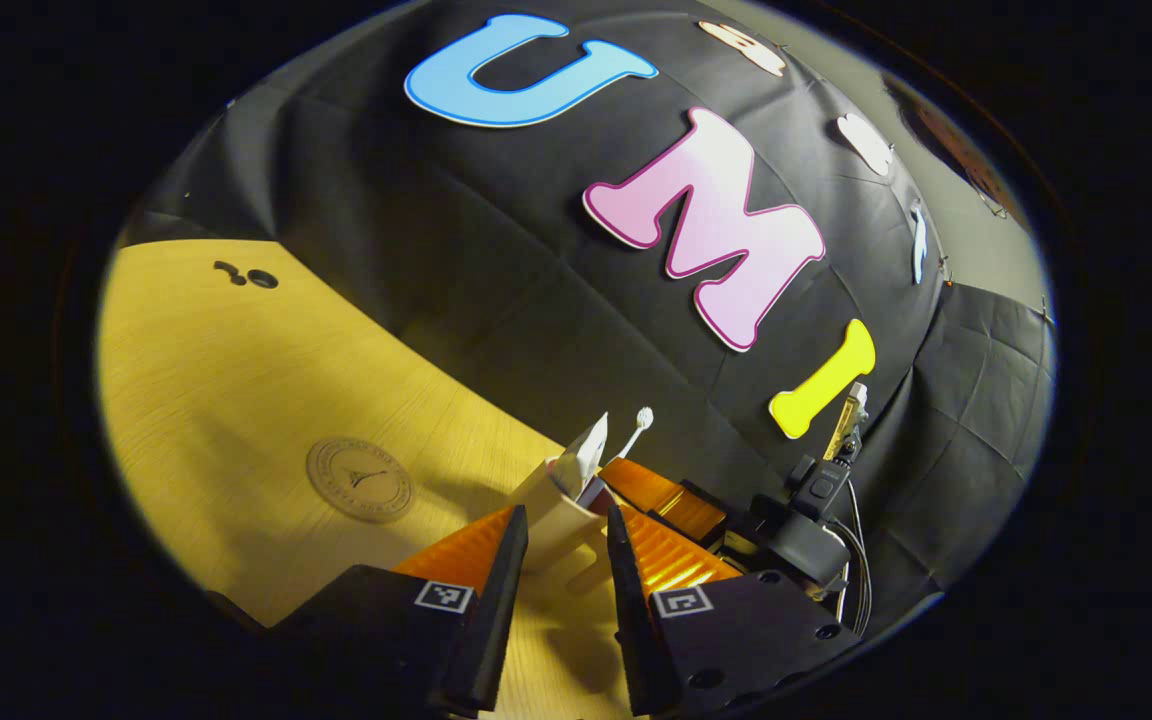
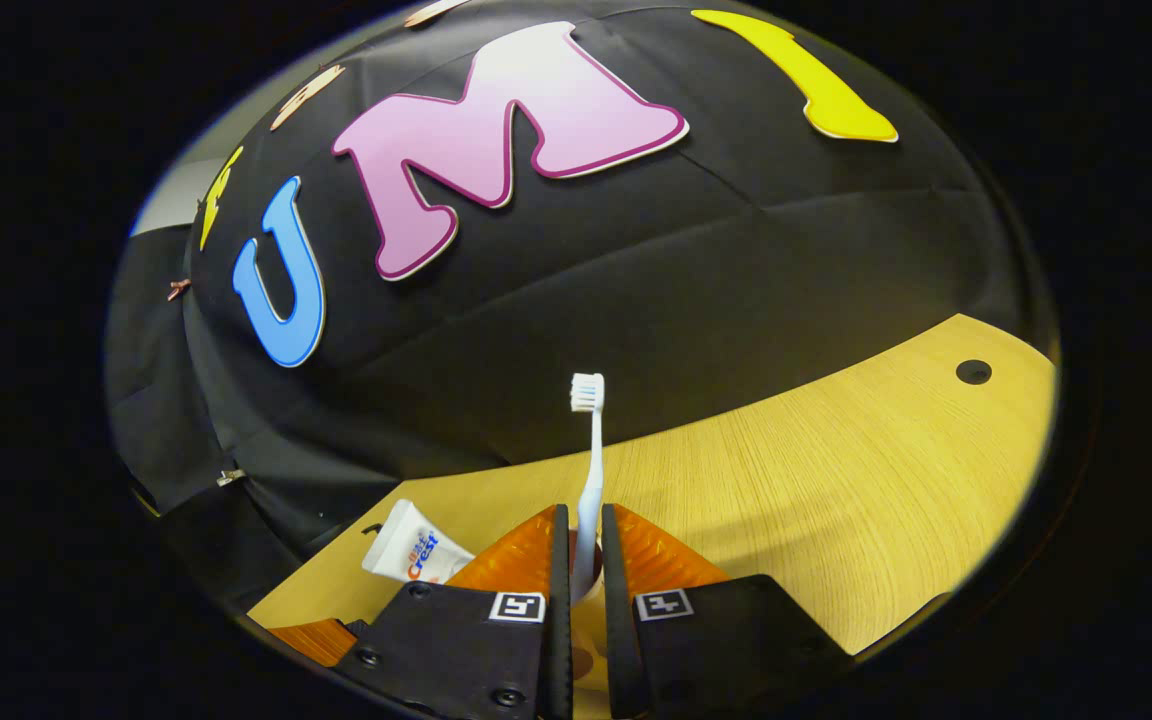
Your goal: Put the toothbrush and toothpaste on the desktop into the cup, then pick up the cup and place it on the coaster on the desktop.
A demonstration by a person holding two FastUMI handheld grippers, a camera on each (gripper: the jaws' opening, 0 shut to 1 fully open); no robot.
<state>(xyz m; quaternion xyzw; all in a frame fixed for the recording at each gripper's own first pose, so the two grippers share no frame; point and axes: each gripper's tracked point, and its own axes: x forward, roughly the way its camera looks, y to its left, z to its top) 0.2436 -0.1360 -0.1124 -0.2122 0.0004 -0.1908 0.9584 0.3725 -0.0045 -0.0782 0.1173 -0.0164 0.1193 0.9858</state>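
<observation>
A cream cup [image 1: 558,535] stands on the wooden desktop [image 1: 236,400], and my left gripper [image 1: 564,515] is shut on it, one finger against each side. A toothpaste tube [image 1: 586,452] and a white toothbrush [image 1: 642,420] stick up out of the cup. My right gripper [image 2: 581,520] is shut on the toothbrush [image 2: 590,470], whose handle stands upright with the bristles on top and its lower end in the cup [image 2: 588,600]. The toothpaste tube [image 2: 408,552] leans out to the left there. In the left gripper view the right gripper [image 1: 626,480] reaches over the cup's rim. A round coaster [image 1: 361,480] lies flat to the cup's left.
The black cloth wall rises just behind the cup. Bare desktop [image 2: 836,470] spreads to the right in the right gripper view, with a cable hole [image 2: 973,372] near its far edge. Another hole [image 1: 261,279] lies beyond the coaster. The right gripper's body and cables [image 1: 816,520] sit right of the cup.
</observation>
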